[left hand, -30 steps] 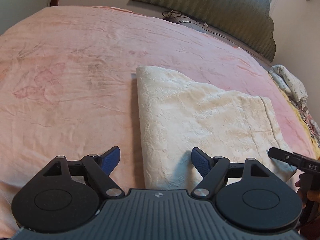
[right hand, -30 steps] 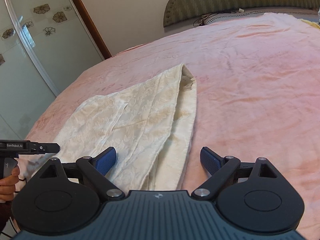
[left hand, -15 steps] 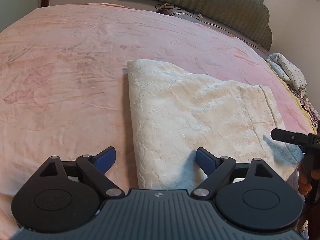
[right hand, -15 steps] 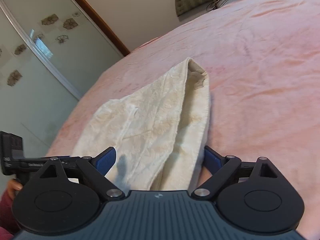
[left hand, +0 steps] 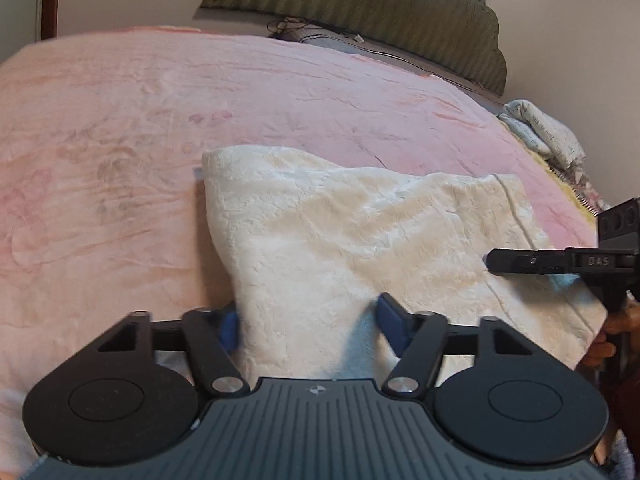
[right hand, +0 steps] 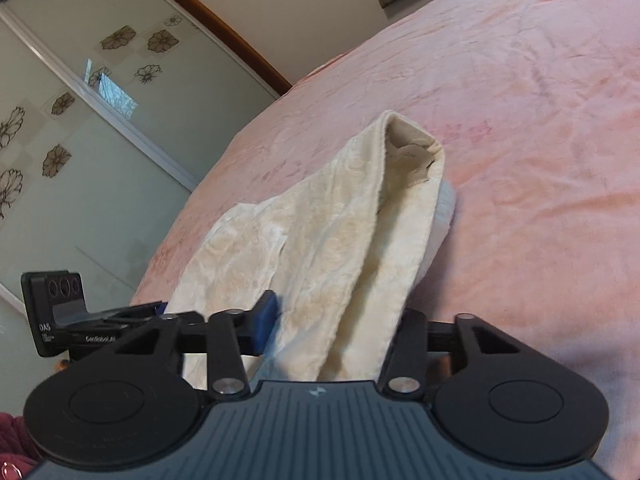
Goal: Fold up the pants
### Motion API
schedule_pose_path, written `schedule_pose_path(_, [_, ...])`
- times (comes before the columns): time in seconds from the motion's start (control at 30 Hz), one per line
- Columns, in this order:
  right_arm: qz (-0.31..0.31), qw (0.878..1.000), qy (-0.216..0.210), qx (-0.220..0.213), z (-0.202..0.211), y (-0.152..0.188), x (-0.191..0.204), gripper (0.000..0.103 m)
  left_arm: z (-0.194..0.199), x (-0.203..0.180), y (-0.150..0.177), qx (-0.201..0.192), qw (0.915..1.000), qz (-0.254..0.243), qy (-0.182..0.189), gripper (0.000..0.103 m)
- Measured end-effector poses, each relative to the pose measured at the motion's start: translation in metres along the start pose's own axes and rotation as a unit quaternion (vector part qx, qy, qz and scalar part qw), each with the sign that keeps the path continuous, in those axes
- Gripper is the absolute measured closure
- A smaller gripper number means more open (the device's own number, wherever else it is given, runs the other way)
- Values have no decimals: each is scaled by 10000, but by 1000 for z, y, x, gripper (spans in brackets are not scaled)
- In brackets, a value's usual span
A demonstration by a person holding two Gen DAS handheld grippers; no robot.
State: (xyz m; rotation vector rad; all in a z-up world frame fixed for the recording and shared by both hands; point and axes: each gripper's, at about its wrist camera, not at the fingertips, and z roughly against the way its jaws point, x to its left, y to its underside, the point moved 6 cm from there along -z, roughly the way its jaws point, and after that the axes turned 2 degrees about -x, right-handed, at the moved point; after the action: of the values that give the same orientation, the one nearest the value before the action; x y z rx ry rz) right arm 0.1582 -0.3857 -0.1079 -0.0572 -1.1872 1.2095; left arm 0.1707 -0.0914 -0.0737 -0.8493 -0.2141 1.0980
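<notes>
**Both grippers closing on the near end of cream pants laid on a bed**

Left wrist view, left to right. A pink blanket (left hand: pixel 120 168) with a faint floral print covers the bed. The cream, textured pants (left hand: pixel 360 232) lie folded lengthwise on it, near the middle. The left gripper (left hand: pixel 310 322) straddles the near left corner of the pants. Its jaws are closing with the cloth between them; the left blue pad touches the cloth edge, while the right pad rests on top of the fabric, so a firm pinch cannot be confirmed. Behind the bed stands a green padded headboard (left hand: pixel 380 12). At the right edge the right gripper (left hand: pixel 560 260) enters over the pants' near right corner, with fingers (left hand: pixel 608 344) of the person's hand below it. A patterned quilt (left hand: pixel 540 132) lies bunched at the far right.

Right wrist view, left to right. A frosted sliding door (right hand: pixel 80 120) with flower decals stands at left. The left gripper (right hand: pixel 100 320) shows low at left, beside the pants (right hand: pixel 320 240). The right gripper (right hand: pixel 332 332) holds the near end of the pants between its closing jaws; the cloth bunches upward between them and hides the right pad. The open waistband (right hand: pixel 412 152) points away. The blanket (right hand: pixel 520 120) fills the right.
</notes>
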Motion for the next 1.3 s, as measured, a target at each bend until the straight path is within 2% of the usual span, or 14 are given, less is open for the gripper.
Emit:
schedule_pose_path(0.1, [176, 9998, 29, -104, 3, 1, 10, 69, 8, -2, -2, -200, 9994, -151, -220, 74])
schedule_pose_path(0.2, [396, 9991, 58, -166, 5, 0, 18, 70, 14, 0, -5, -371, 9988, -114, -300, 87])
schedule_pose_path(0.27, [509, 9984, 3, -235, 8, -3, 25, 72, 20, 1, -8, -523, 9980, -128, -332, 91])
schedule_pose_path(0.43, [994, 9942, -181, -381, 13, -22, 52, 73, 37, -3, -22, -884, 9943, -312, -499, 91])
schedule_pose_path(0.6, [1429, 9881, -270, -503, -10, -61, 69, 74, 43, 5, -65, -1283, 9853, -613, -943, 93])
schedule_pose_path(0.77, [1293, 9891, -116, -689, -54, -107, 58, 74, 3, 35, -96, -964, 9889, -295, -1093, 93])
schedule_pose_path(0.87, [1086, 9928, 306, -409, -90, -112, 36, 72, -25, 50, -91, -611, 9885, -288, -1353, 93])
schedule_pose_path(0.97, [985, 9909, 911, -135, -108, -107, 18, 59, -32, 50, -85, -617, 9860, -481, -1471, 92])
schedule_pose_path(1.03, [725, 9933, 877, -212, -100, -107, 11, 49, -29, 49, -85, -624, 9840, -593, -1561, 82])
schedule_pose_path(1.07, [653, 9928, 958, -301, -92, -108, 10, 48, -26, 50, -85, -632, 9834, -598, -1593, 71])
schedule_pose_path(1.17, [998, 9762, 1748, -808, -56, -106, 16, 46, -6, 53, -80, -765, 9824, -489, -1634, 66])
schedule_pose_path(1.2, [1288, 9677, 1912, -1023, -42, -102, 25, 44, 2, 54, -78, -846, 9814, -427, -1670, 60])
schedule_pose_path(1.23, [1597, 9628, 1851, -1150, -31, -96, 38, 44, 9, 55, -75, -914, 9808, -361, -1686, 57])
schedule_pose_path(1.3, [2074, 9633, 1330, -1064, -25, -79, 64, 44, 13, 53, -69, -846, 9810, -326, -1713, 47])
